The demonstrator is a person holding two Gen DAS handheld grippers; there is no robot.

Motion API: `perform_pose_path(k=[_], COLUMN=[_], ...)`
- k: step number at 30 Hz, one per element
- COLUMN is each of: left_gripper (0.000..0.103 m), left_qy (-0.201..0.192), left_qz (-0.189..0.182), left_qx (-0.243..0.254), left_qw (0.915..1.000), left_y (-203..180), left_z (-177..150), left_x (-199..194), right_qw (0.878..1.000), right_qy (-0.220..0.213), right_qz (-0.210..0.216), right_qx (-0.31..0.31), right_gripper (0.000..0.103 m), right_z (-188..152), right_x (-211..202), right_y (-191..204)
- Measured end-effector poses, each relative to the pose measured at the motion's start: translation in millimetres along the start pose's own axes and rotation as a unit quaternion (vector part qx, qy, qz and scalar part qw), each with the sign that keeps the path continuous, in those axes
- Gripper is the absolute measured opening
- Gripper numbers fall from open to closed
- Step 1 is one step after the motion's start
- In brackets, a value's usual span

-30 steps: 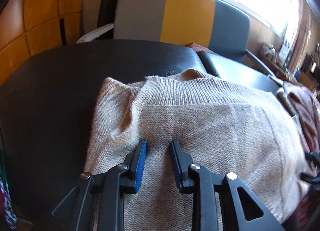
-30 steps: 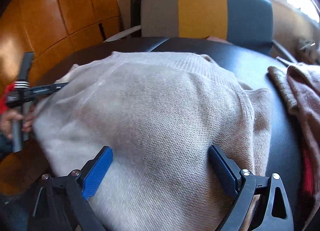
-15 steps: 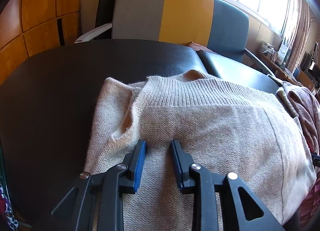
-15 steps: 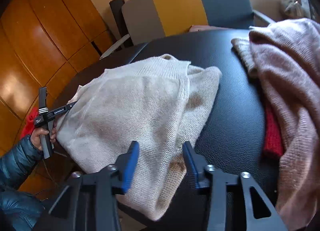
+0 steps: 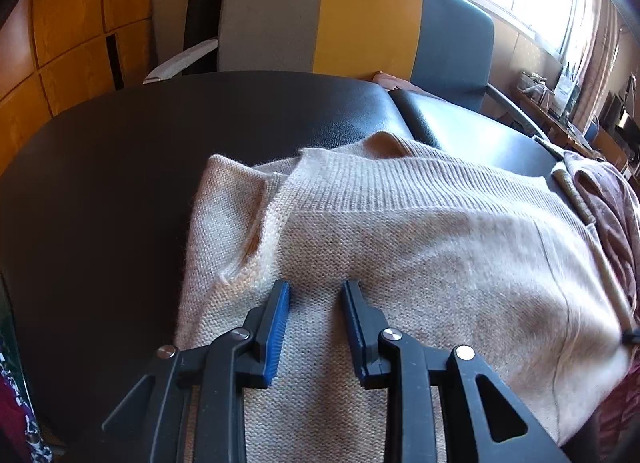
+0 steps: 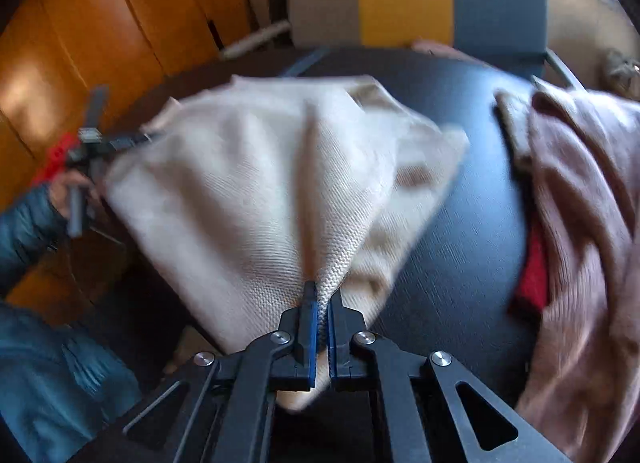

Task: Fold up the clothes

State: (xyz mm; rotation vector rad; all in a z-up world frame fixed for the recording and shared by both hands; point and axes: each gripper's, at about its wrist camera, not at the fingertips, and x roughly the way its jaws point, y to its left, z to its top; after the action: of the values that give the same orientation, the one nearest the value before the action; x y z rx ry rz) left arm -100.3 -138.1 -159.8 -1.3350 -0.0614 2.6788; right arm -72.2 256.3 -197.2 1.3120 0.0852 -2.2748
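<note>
**Two wrist views, one sweater between them**

Left wrist camera sits low and close over the beige sweater [image 5: 420,247], looking along its tongs [image 5: 316,295] toward the striped chair [image 5: 352,23]. Right wrist camera looks from the opposite corner along its tongs [image 6: 323,297], slightly blurred. Both share sweater, black surface [image 5: 120,183], chair and pink garment [image 6: 580,199].

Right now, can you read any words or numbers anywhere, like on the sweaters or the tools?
No text can be read in either view.
Beige sweater: plain knit, no label showing.
Pink sweater: no writing visible.
Left tool and right tool: no markings visible.
Items on the shelf by the window: too small and blurred to read.
</note>
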Motion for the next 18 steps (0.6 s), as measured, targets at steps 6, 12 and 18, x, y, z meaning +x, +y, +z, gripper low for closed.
perform_pose_path(k=[6,12,18], left_gripper=[0.027,0.027,0.027], left_qy=[-0.021,-0.039,-0.018], left_qz=[-0.027,-0.113,-0.145], left_qx=[0.033,0.07,0.106], left_qw=[0.9989,0.9903,0.9836], left_y=[-27,-72,-111], left_z=[-8,-26,-39], left_x=[-31,-58,-53], right_qw=[0.997,0.991,0.987], right_qy=[-0.016,-0.086,-0.075], right_qz=[0.007,0.011,-0.02], right_qx=[0.072,0.099,0.139], right_gripper=[0.017,0.05,0.05], right_z=[-4,36,78], right_x=[0,-15,34], right_y=[-18,-28,-46])
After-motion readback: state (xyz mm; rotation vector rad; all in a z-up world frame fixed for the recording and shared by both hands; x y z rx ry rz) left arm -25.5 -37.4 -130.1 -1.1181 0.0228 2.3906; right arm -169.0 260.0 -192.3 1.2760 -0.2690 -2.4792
